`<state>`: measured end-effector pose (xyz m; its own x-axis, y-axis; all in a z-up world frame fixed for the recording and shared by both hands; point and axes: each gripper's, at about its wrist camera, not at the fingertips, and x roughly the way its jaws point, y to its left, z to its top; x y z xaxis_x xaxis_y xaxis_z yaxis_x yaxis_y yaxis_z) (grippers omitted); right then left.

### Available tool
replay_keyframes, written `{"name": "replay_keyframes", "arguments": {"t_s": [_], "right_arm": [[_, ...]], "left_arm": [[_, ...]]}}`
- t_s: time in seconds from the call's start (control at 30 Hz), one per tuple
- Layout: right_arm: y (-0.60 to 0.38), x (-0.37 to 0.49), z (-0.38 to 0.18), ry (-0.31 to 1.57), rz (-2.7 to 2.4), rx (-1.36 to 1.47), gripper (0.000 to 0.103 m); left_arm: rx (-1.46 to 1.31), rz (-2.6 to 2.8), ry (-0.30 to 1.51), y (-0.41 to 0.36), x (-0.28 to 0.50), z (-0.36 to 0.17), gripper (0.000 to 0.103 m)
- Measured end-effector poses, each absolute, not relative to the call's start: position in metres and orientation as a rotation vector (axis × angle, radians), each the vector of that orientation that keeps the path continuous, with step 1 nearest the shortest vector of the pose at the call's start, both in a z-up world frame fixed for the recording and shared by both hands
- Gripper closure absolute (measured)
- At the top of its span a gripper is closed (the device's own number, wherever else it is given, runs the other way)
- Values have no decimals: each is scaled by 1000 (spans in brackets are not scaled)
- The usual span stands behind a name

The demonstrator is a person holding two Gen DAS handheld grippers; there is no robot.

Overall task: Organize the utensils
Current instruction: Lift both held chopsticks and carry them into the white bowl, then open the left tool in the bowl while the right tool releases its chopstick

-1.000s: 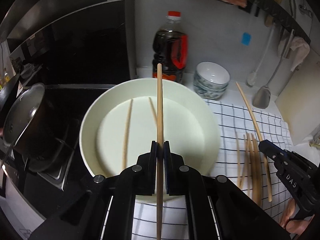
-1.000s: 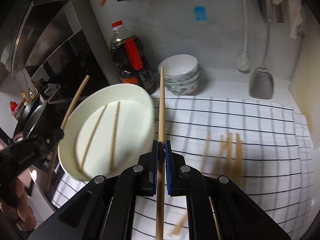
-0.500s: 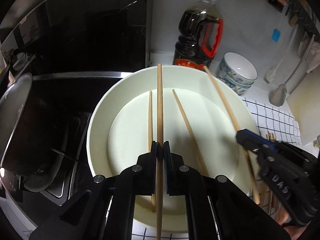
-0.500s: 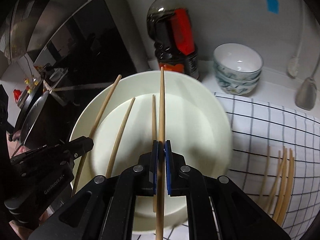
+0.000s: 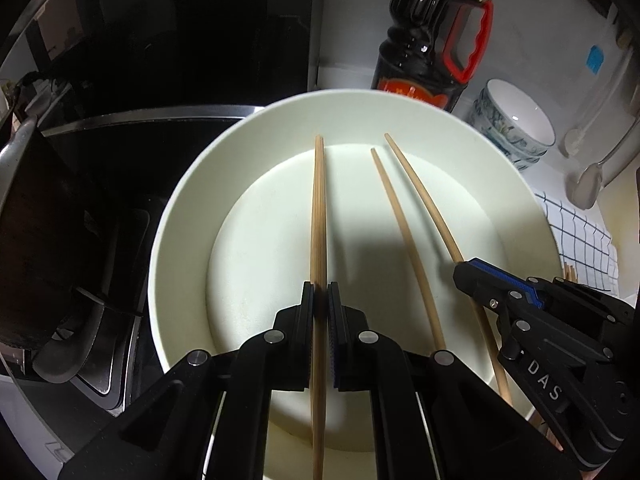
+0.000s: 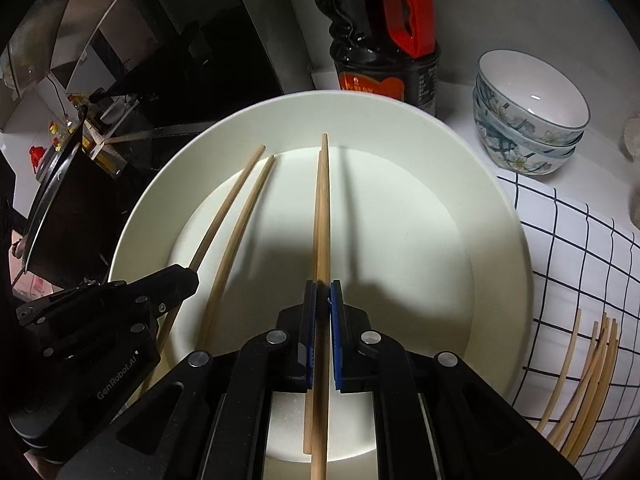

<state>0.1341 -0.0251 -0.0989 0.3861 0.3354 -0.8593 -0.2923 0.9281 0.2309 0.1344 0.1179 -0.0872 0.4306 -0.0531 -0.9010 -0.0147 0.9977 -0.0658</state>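
- Left gripper (image 5: pixel 319 300) is clamped on a chopstick (image 5: pixel 319 208), held low along the white plate (image 5: pixel 180 216), likely to lay it beside one already there.
- Right gripper (image 6: pixel 322 300) likewise pinches its own chopstick (image 6: pixel 322 208) at frame centre, directly above another.
- Loose chopsticks (image 6: pixel 588 364) wait on the checked cloth (image 6: pixel 560 240), lower right.

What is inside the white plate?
Two chopsticks lie in the plate; one shows plainly, the other is mostly hidden under the chopstick held over it. Both grippers hold theirs above.
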Motion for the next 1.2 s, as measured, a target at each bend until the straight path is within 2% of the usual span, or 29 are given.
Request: {"name": "replay_keyframes", "arguments": {"t_s": [0.3, 0.4, 0.43, 0.47, 0.8, 0.93, 1.03, 1.1, 1.2], "right_arm": [[-25, 138, -104, 1120, 385, 36, 95], [-27, 136, -97, 1100, 371, 29, 89], [-28, 135, -94, 1091, 365, 23, 88], [-28, 135, -92, 1086, 363, 23, 87], [-39, 124, -78, 1059, 331, 40, 79], [-40, 115, -74, 1047, 323, 38, 67], [-39, 109, -70, 1042, 321, 35, 66], [-38, 104, -68, 1037, 313, 35, 60], [-37, 97, -64, 1031, 304, 31, 58]], "left_arm": [[-47, -7, 1146, 115, 140, -93, 94], [-53, 4, 1137, 117, 138, -90, 73], [-53, 13, 1126, 119, 137, -87, 55], [-55, 19, 1114, 120, 135, -84, 44], [-69, 39, 1067, 129, 125, -65, 31], [-74, 30, 1054, 131, 118, -58, 26], [-74, 26, 1040, 133, 112, -52, 23], [-72, 18, 1032, 134, 108, -47, 21], [-65, 18, 1010, 135, 102, -39, 15]]}}
